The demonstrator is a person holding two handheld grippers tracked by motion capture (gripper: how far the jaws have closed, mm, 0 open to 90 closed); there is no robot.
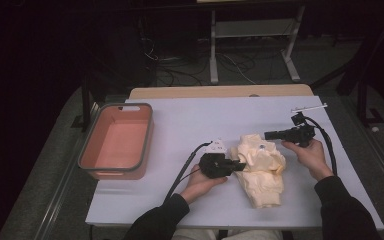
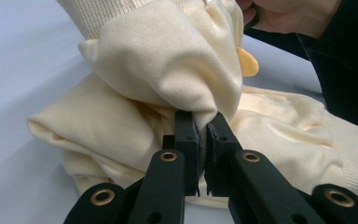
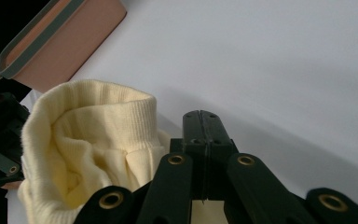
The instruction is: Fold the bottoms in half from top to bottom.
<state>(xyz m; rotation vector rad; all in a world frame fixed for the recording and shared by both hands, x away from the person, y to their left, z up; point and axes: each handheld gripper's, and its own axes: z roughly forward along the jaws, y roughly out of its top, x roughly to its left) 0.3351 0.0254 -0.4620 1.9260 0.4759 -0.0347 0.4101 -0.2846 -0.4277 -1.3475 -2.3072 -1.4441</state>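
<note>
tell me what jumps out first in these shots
The cream knit sweater bunched near the front of the white table grabs the eye, with the left hand-held gripper shut on a fold of it. Off at the table's left edge sits an empty salmon-pink bin.

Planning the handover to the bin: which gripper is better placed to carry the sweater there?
Probably left: the left gripper is clamped on the sweater and nearer the bin; the right gripper looks shut on nothing.
</note>
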